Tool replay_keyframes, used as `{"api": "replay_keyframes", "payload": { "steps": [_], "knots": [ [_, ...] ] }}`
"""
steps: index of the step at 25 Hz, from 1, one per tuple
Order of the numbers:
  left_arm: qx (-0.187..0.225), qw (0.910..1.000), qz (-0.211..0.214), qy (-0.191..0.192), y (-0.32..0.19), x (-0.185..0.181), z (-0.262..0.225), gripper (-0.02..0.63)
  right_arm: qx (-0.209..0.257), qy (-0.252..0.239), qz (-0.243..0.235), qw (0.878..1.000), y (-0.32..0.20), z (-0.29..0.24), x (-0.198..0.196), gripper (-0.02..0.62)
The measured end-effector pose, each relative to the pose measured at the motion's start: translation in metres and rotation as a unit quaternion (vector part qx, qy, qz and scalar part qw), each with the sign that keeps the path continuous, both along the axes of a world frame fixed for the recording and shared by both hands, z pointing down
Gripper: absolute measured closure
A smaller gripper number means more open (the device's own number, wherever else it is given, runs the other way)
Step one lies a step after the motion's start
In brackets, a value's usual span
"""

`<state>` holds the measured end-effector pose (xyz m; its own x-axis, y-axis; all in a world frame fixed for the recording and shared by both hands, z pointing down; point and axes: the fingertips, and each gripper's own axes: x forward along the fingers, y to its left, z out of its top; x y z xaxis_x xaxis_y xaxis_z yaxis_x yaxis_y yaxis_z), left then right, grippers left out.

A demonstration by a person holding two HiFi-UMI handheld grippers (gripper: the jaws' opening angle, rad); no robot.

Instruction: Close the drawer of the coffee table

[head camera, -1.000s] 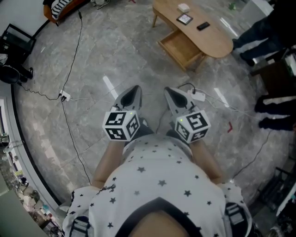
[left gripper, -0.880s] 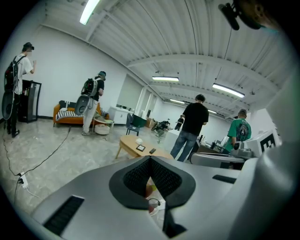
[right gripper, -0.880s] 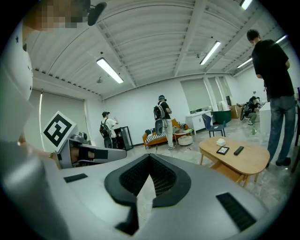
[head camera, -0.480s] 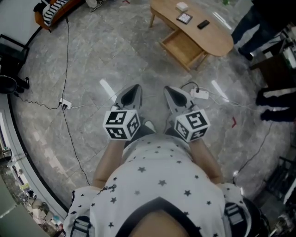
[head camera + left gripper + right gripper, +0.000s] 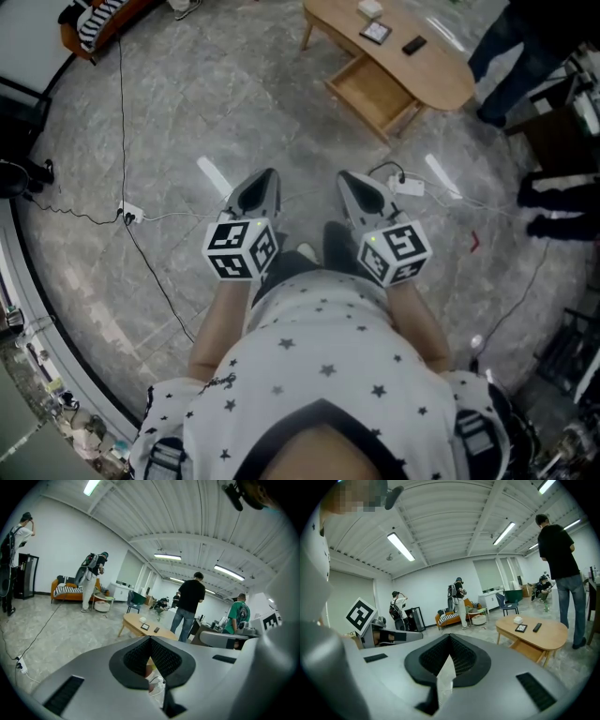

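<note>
Drawer (image 5: 368,91): open, pulled out from the coffee table (image 5: 427,75), far side of the floor (image 5: 187,112).
Left gripper (image 5: 268,178): clenched, empty, well apart from the drawer.
Right gripper (image 5: 346,178): clenched, empty, beside the left.

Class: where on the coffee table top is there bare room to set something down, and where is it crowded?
Bare: the table end past the remote, beside the standing person's legs. Crowded: the other half, where a white box, a dark-framed square and the remote lie close together.
</note>
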<state>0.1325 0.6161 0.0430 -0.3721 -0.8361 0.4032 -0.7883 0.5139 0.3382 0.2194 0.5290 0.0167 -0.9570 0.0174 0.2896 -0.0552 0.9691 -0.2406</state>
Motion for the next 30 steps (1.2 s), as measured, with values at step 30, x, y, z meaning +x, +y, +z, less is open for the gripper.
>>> {"api": "replay_keyframes", "payload": {
  "steps": [30],
  "knots": [
    [-0.005, 0.9998, 0.017, -0.004, -0.128, -0.144, 0.001, 0.598, 0.001, 0.015, 0.019, 1.000, -0.133, 0.010, -0.131, 0.588]
  ]
}}
